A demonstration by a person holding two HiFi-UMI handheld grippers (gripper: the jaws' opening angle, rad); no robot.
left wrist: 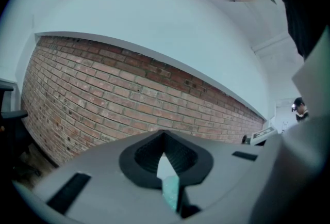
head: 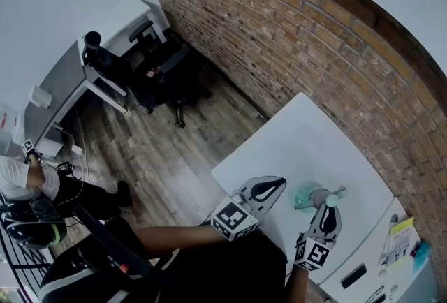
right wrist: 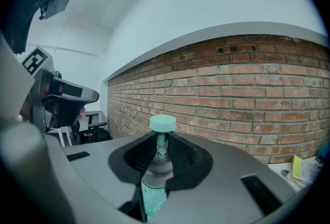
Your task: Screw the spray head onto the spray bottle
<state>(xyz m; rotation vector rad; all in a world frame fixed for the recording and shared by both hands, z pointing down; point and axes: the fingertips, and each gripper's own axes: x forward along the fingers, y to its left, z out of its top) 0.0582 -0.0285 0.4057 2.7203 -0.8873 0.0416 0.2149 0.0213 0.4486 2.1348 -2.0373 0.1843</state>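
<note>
We find the right tool (right wrist: 161, 152) clamped on the spray head (right wrist: 163, 124) atop the bottle (right wrist: 153, 197). The left tool (left wrist: 165, 158) is fully closed.

Head cam down, others toward bricks (left wrist: 103, 94)

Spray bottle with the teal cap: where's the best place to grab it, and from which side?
Take the grey collar under the teal cap, coming in level from the side, as the right gripper does now. The spray bottle stands upright, and that narrow round collar seats between the ribbed fingers.
</note>
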